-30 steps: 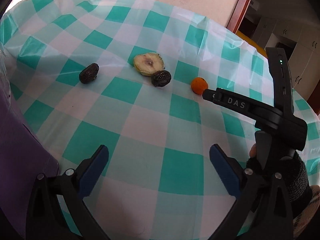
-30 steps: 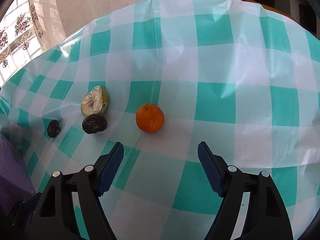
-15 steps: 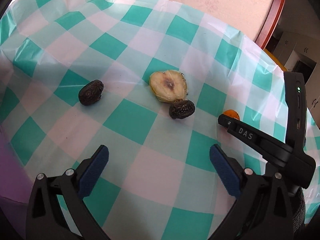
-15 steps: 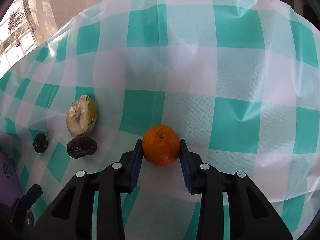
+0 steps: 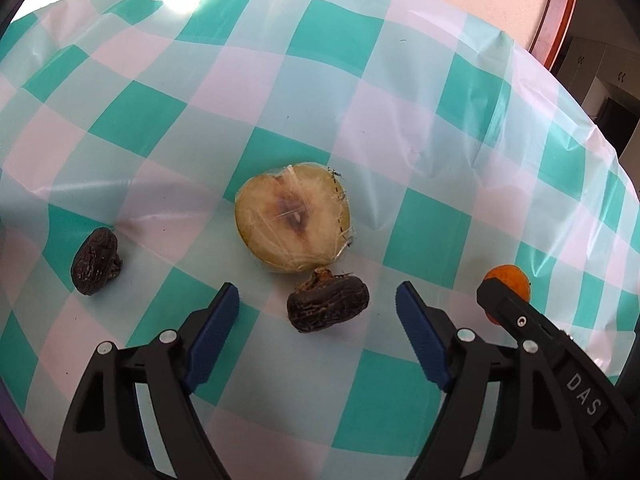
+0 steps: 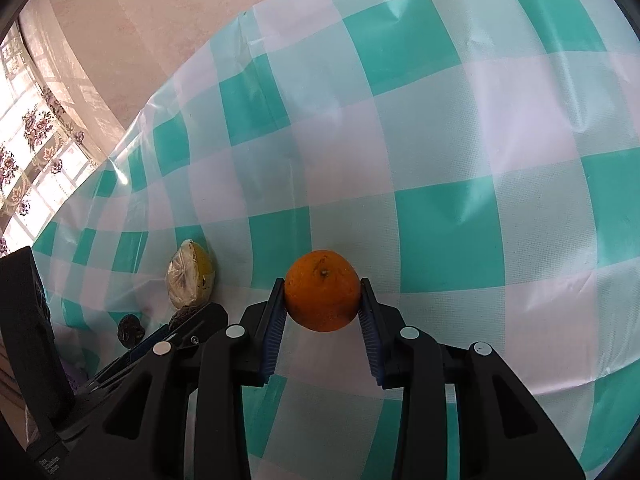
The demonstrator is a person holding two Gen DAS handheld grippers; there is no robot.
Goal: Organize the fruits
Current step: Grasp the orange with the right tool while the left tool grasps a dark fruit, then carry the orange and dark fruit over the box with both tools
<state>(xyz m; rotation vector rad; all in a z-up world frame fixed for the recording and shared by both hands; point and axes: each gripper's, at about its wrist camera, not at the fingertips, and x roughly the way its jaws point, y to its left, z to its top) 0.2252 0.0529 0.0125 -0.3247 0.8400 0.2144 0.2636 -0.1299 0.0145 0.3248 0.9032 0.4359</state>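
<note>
- Since 1 s ago: right gripper has gone from wide open behind the small round orange fruit to clamped on it; left gripper has moved in on the fruit cluster, so the nearer wrinkled dark brown dried fruit now sits between its fingertips rather than far ahead.
- Right gripper: blue-padded fingers pressed on both sides of the orange, stem end facing the camera. Cannot tell whether the fruit touches the cloth or is lifted.
- Left gripper: jaws wide apart, nothing held. Low over the teal-and-white checked plastic tablecloth, pointing forward. Dried fruit lies between the tips, closer to the right finger, touching neither.
- Halved pale yellow-green fruit wrapped in clear film lies cut face up just behind that dried fruit, about touching it.
- Second wrinkled dark dried fruit sits well apart to the left.
- From the left wrist view, the orange shows at far right behind the right gripper's black finger.
</note>
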